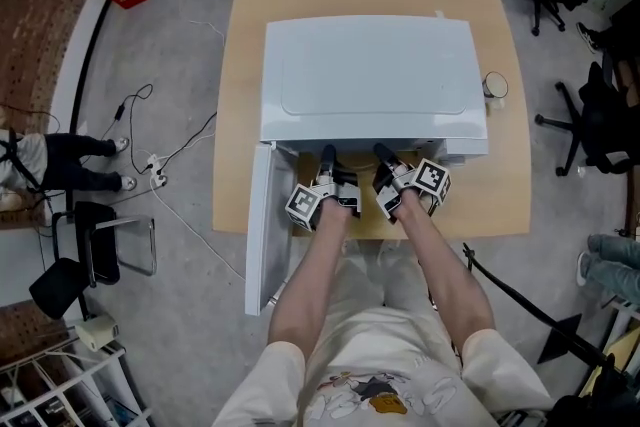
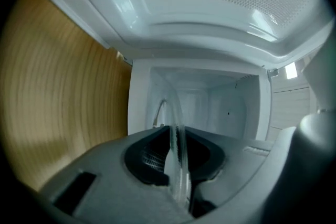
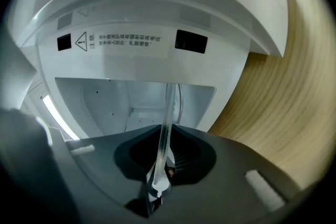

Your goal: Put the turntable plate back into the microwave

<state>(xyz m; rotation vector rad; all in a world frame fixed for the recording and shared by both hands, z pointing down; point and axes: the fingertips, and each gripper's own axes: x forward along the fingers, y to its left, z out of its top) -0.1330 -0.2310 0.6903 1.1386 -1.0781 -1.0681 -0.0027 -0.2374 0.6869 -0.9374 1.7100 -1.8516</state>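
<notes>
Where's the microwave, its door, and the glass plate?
microwave (image 1: 370, 75), head view, on its flat white top.
door (image 1: 262, 235), head view, on the middle of the swung-open panel.
glass plate (image 2: 177, 165), left gripper view, on its clear rim.

Left gripper (image 1: 327, 157) and right gripper (image 1: 384, 153) reach forward, jaws clamped on turntable plate (image 2: 177, 160).

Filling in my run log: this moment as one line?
left gripper: shut on turntable plate | right gripper: shut on turntable plate | microwave door: open | position: at cavity mouth
</notes>
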